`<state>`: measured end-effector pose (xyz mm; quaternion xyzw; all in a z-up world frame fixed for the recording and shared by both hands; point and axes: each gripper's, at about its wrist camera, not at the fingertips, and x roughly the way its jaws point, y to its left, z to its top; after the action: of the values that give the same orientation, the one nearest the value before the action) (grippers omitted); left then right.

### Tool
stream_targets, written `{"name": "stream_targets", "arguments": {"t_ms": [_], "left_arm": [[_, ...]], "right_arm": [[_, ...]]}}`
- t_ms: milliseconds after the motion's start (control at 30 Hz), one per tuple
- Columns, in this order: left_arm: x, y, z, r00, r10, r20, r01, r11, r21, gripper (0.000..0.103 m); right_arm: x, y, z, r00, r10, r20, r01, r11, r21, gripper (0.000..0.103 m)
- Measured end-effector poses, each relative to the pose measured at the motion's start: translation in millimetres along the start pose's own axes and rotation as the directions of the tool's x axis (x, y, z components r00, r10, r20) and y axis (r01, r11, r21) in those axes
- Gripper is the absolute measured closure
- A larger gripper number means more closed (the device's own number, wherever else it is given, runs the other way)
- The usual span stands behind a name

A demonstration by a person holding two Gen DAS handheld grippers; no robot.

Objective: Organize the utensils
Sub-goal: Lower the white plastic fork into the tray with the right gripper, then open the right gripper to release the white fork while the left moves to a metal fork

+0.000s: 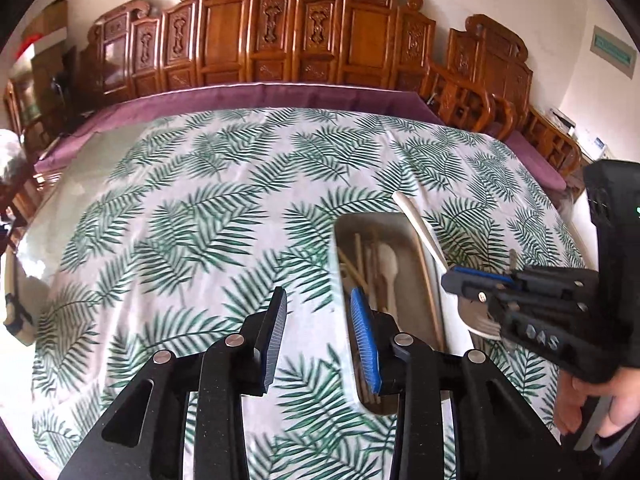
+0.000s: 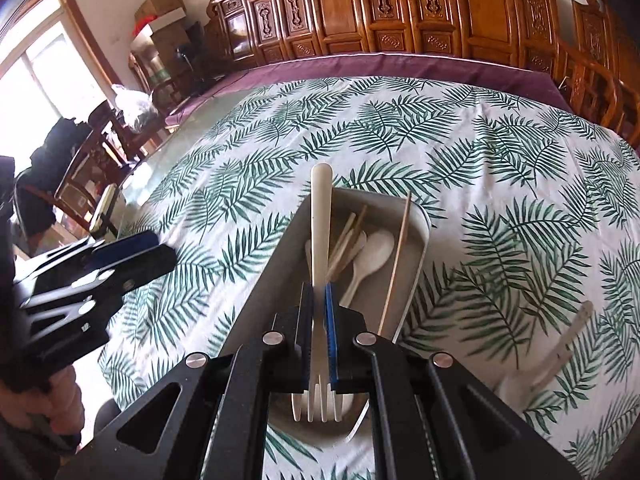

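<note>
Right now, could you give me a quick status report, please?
Right claw shut on white-handled fork, above metal tray. Left claw open, empty. White utensil on tablecloth outside tray.

The tray (image 2: 416,216) lies on the table (image 2: 500,152), spoons (image 2: 372,252) and chopsticks (image 2: 396,264) inside; another utensil (image 2: 560,352) lies right of it.

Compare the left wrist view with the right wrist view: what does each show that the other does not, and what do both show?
Only the left wrist view shows the left gripper open over the tablecloth. Only the right wrist view shows the fork's tines and a pale utensil lying outside the tray. Both show the tray with a spoon and chopsticks, and the right gripper clamping the fork.
</note>
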<state>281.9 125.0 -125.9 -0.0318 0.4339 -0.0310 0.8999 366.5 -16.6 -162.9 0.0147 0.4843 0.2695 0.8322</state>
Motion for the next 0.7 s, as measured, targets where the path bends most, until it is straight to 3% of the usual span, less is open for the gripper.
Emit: {"name": "stream_targets", "arguments": {"t_ms": [100,200,633,700], "left_arm": [[-5,8,-2,1.000,0.006,0.010,-0.006,1.000,-0.009,0.063],[-8,10,-5,1.000,0.005,0.013,-0.005,1.000,-0.008,0.063],[-9,13,-13,1.000,-0.005,0.009,0.005,1.000,-0.006,0.063],[-9,13,-13,1.000,-0.004,0.007,0.004,1.000,-0.008,0.063]], "right_arm": [[7,-1,0,0.999,-0.047,-0.005,0.047,0.999,0.006,0.096],[9,-3,-3,0.996,-0.092,0.002,0.092,0.996,0.018,0.096],[29,-14,8,0.990,-0.139,-0.011,0.139,0.990,0.006,0.094],[25,-15,9,0.992,-0.125,0.002,0.125,0.992,0.009,0.088]]}}
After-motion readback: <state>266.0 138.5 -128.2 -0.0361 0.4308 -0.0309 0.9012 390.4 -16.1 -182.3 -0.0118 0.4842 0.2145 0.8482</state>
